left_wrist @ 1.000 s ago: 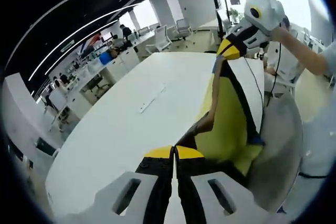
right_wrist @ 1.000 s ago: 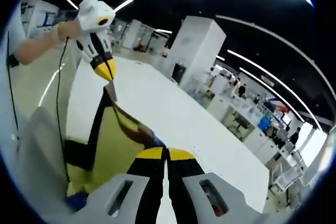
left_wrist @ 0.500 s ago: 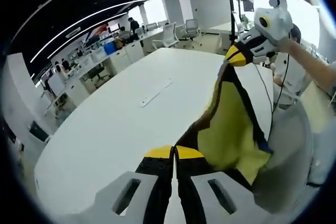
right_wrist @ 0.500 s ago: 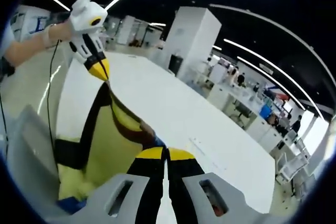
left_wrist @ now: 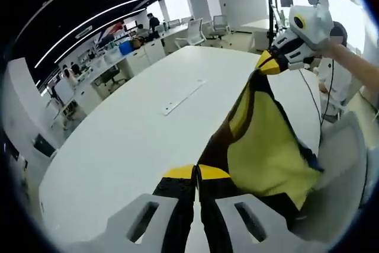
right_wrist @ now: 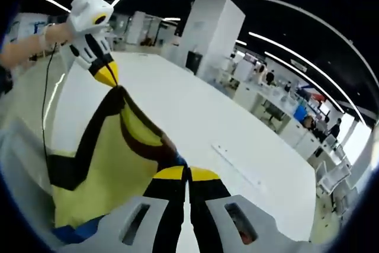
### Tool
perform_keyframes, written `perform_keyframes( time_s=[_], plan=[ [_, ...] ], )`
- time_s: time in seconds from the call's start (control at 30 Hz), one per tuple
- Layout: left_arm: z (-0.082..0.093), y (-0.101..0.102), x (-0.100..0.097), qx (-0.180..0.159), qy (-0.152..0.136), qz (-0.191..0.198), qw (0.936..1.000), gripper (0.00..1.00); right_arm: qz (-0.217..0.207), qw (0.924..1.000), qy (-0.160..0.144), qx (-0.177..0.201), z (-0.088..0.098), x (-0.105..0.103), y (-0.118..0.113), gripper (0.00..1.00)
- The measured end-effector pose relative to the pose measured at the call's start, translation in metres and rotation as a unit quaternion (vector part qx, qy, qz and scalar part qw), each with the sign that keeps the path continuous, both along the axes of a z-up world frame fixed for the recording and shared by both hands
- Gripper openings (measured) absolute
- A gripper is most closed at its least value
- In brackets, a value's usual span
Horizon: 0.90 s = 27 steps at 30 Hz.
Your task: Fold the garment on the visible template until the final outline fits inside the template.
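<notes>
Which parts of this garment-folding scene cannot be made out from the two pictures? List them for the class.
- Template: not identifiable on the white table in either view.
- Garment: lower edge cut off behind the left gripper and right gripper.
- Garment type: bunched while held up, unclear.
- Background people: too small.

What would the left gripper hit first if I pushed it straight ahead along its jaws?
The yellow garment it already grips; beyond that, probably the white table, though depth is unclear.

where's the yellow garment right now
The yellow garment hangs stretched in the air between the two grippers, over the near edge of the white table, clamped in both sets of jaws.
</notes>
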<state>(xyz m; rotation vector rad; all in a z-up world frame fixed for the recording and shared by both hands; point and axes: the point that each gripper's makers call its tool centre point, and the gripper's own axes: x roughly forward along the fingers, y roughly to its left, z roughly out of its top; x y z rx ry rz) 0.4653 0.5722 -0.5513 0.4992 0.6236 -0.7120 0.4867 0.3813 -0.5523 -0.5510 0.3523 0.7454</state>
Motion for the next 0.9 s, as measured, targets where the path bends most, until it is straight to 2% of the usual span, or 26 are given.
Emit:
perform_keyframes(
  time_s=[0.27,0.57,0.67,0.83,0.87,0.9],
  plan=[
    [-0.023,-0.005,0.02,0.004,0.007,0.012,0.9999,0.0,-0.009,0.9996,0.014,-0.021,-0.023,0.017,-0.003,0.01],
    [-0.036,-0.011,0.033,-0.002,0.02,0.014,0.9997,0.0,-0.024,0.999,0.026,-0.027,-0.037,0.032,-0.011,0.01],
    [-0.042,-0.012,0.038,0.012,0.025,0.008,0.9996,0.0,-0.027,0.999,0.027,-0.024,-0.039,0.035,-0.01,0.01],
    [-0.049,-0.014,0.046,0.011,0.029,0.007,0.9995,0.0,-0.034,0.9983,0.028,-0.038,-0.049,0.043,-0.012,0.01],
    [-0.051,-0.017,0.047,0.009,0.025,-0.005,0.9996,0.0,-0.036,0.9981,0.029,-0.04,-0.052,0.045,-0.013,0.01],
    [-0.054,-0.016,0.048,0.008,0.028,0.002,0.9996,0.0,-0.038,0.998,0.029,-0.042,-0.054,0.047,-0.014,0.01]
  ],
)
